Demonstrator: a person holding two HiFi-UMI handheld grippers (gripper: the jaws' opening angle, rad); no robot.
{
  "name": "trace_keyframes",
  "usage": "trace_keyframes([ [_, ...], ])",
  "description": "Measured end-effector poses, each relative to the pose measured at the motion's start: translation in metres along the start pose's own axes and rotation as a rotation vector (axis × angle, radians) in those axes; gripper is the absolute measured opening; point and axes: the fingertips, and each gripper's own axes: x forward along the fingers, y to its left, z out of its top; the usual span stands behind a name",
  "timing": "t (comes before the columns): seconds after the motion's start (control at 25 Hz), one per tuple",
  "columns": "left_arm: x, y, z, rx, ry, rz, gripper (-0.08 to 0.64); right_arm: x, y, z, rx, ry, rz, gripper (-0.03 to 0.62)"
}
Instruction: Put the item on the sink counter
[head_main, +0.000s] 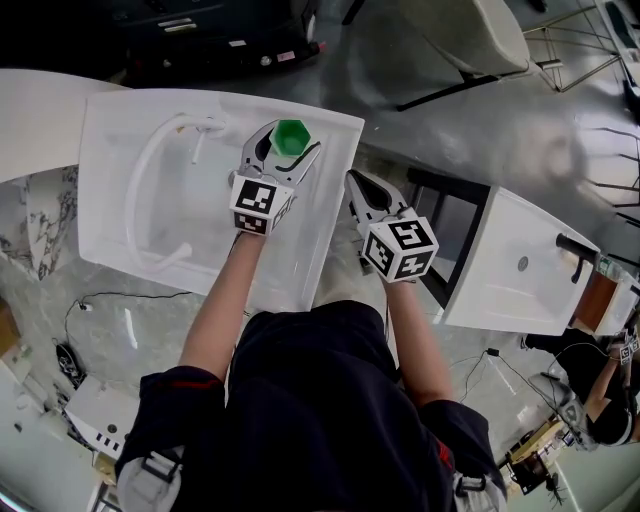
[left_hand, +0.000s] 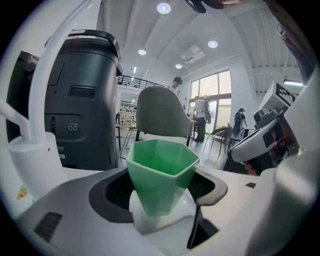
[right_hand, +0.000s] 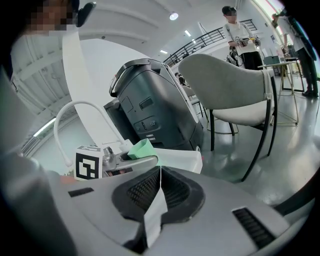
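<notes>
Left gripper (head_main: 289, 146) clamped on green cup (left_hand: 161, 172). Cup stood upright between jaws, at far right corner of white sink (head_main: 120, 110) counter. Right gripper (head_main: 356, 186) had jaws pressed together, empty, just right of sink.

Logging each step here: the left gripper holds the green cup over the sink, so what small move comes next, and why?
Probably lower the left gripper slightly to seat the green cup on the sink counter. Its fingers clamp the cup upright above the white rim by the back corner; whether the base touches yet is unclear.
</notes>
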Motion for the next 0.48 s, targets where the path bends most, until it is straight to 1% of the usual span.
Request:
trace_keyframes([
  [0.48, 0.006, 0.007, -0.011, -0.004, 0.009, 0.017, 0.330, 0.002, -0.005, -0.005, 0.008, 0.017, -0.003, 0.035],
])
